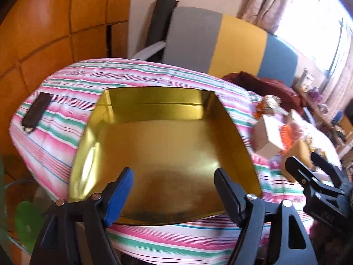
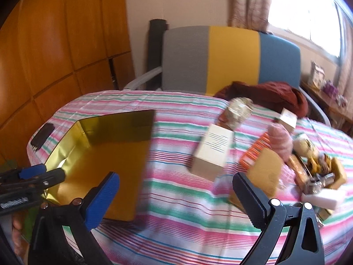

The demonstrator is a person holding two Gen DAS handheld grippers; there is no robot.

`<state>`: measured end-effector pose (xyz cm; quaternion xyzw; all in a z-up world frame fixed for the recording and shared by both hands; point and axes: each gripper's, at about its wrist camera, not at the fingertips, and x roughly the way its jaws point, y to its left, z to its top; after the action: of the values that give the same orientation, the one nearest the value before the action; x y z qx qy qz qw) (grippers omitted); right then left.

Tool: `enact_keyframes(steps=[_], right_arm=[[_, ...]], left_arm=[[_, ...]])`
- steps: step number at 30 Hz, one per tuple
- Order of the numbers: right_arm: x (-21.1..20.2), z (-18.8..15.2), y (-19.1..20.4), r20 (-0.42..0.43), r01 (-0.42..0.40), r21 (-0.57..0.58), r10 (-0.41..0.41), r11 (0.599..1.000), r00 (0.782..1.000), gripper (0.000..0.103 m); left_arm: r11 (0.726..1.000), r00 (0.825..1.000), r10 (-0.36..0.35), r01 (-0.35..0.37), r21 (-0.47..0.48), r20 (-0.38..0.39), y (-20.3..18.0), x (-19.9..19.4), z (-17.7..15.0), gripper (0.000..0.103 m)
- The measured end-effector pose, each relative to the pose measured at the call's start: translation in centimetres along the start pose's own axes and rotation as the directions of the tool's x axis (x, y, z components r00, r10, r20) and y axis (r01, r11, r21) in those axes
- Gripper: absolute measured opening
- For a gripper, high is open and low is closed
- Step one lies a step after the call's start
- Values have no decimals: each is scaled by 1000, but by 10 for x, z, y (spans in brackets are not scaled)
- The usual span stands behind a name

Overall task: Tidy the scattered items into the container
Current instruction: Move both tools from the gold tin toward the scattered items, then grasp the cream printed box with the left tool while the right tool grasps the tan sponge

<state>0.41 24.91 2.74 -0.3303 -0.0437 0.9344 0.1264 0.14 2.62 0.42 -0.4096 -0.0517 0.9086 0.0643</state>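
Observation:
An empty gold tin (image 1: pixel 163 145) stands open on the striped tablecloth (image 1: pixel 66 101). My left gripper (image 1: pixel 174 176) hovers open over the tin's near rim, nothing between its fingers. In the right wrist view the gold tin (image 2: pixel 106 161) is at the left. My right gripper (image 2: pixel 176 187) is open above bare cloth beside it and holds nothing. The scattered items lie to the right: a cream box (image 2: pixel 211 150), a gold-wrapped bottle (image 2: pixel 238 110), an orange packet (image 2: pixel 256 152), a tan box (image 2: pixel 264 172), a pink object (image 2: pixel 280 141) and a white block (image 2: pixel 324 195).
A dark flat object (image 1: pixel 36 112) lies on the cloth left of the tin. A maroon cloth (image 2: pixel 264 95) is bunched at the table's far edge, in front of a grey, yellow and blue chair (image 2: pixel 220 59). Wooden panels (image 2: pixel 55 55) rise at the left.

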Motion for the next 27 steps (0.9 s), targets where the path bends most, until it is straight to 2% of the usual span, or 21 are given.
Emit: enact_keyframes(steps=[1,2,6,9,10,14,17,20,24,27], right_arm=[[-1,-2,-11,1,3,21,-3,1000,1000,103],[-2,-4,-25,-10,15,47,-15,999,1000,103],[-10,-13,-72,-20,71,124,-69,990,997,103],[-13,-21,-105,-22,104,172,-102,979,995,103],[-14,-23,-113,-29,113,182,-110,977,994,103],[-15,-27,-137,-38,94,230,-87,969,995,103],[-12,-26,-139,-63,84,245,-70,966,996,103],[-7,-25,-131,-67,72,218,-58,973,996,103],[0,-24,-124,-59,42,199,-30,979,998,103],[10,-22,-122,-71,22,208,-7,978,997,103]], left_arm=[[1000,1000,-7,7,15,29,-5,-1,0,77],[1000,1000,-19,18,25,22,-9,0,2,75],[994,996,-75,79,73,-50,-31,6,10,74],[989,992,-58,73,127,-115,-52,19,15,63],[987,988,-79,96,128,-132,-59,20,18,60],[971,974,-158,183,154,-162,-87,22,30,59],[956,965,-196,227,186,-172,-110,28,41,61],[949,964,-179,222,225,-199,-128,44,52,61],[949,945,-178,239,204,-275,-143,74,68,61],[941,941,-189,255,222,-281,-159,85,77,61]])
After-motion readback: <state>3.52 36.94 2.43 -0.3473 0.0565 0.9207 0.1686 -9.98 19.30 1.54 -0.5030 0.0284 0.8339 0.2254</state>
